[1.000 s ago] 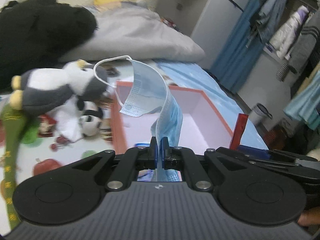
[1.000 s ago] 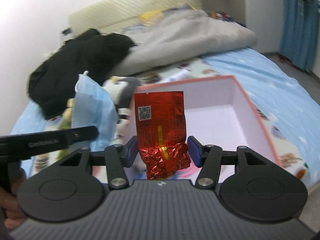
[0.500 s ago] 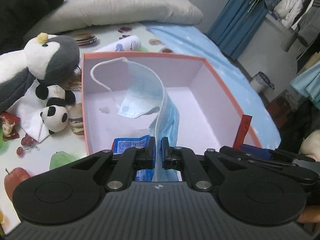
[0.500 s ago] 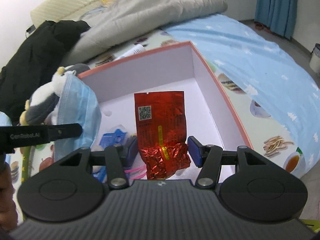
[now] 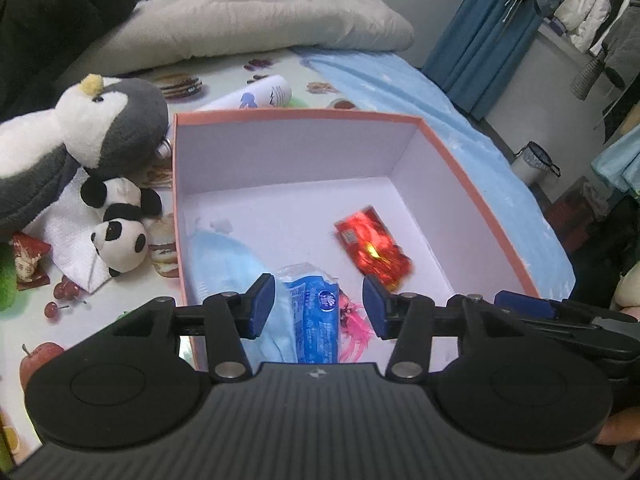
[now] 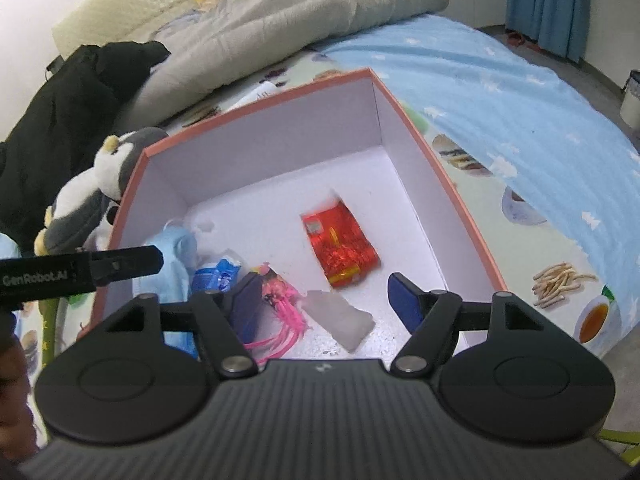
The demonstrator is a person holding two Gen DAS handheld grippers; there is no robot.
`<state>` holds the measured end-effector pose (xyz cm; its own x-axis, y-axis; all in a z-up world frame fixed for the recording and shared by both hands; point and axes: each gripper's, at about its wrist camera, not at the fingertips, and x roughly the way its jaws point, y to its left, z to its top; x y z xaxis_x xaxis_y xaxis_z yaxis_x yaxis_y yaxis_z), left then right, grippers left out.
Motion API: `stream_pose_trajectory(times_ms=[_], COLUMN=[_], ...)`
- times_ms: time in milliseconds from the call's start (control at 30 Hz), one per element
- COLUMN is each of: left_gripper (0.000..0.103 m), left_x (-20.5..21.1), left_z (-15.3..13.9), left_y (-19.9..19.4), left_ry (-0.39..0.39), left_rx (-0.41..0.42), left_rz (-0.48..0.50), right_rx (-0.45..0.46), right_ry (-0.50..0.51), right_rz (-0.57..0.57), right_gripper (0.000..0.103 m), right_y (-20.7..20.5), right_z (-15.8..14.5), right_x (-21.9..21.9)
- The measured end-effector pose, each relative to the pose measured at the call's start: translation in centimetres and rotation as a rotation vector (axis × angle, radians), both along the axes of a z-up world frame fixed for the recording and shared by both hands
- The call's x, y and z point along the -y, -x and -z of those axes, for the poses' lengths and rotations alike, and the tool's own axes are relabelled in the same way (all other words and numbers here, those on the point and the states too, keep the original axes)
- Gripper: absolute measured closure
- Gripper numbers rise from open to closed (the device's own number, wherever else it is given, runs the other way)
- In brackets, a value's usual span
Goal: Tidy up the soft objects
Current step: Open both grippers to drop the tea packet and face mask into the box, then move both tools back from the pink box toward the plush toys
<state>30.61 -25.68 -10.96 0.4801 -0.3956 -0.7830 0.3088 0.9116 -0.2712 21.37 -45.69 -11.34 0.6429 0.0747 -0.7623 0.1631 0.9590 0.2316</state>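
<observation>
A: Big picture first: a bed under a fruit-printed sheet (image 5: 100, 320), a grey duvet (image 5: 240, 12) heaped at the far end, and in the middle the square cardboard box with a salmon rim and white inside (image 5: 296, 114), standing open

B: And beside its left wall, a grey-and-white plush penguin (image 5: 108, 116) leaning over a small black-and-white plush panda (image 5: 120, 236), both outside the box

A: Inside now! The pale blue pleated face mask (image 5: 224, 260) lies crumpled against the left wall, just released

B: The left gripper (image 5: 318, 306) has just been opening; its blue pads stand apart above the box, nothing pinched between them

A: Same story on the other side: the right gripper (image 6: 320, 304) has just been spreading wider, jaws clear of everything

B: The shiny red foil packet (image 6: 340, 244) is blurred, lying flat on the box floor near the middle-right

A: Smaller bits near the front wall: a blue plastic tissue pack (image 5: 316, 316), a tuft of pink feathery strands (image 6: 280, 308), and a clear crumpled wrapper (image 6: 340, 320) just right of that
</observation>
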Motion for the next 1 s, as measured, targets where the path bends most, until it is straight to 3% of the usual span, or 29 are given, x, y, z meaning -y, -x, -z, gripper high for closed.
stream_pose_trajectory(times_ms=[633,1000], left_gripper=[0.048,0.048], left_x=[-5.1,-8.7], left_z=[-6.7,-8.3], left_y=[9.8,15.2], left_ry=[0.017,0.017], left_rx=[0.157,0.205], left_rz=[-0.047,-0.094], right_rx=[0.165,0.226], right_ry=[0.002,0.001], right_rz=[-0.065,-0.124], right_gripper=[0.031,0.031], right_y=[7.2,11.3], right_z=[-6.4,-8.2], right_x=[-4.4,-7.9])
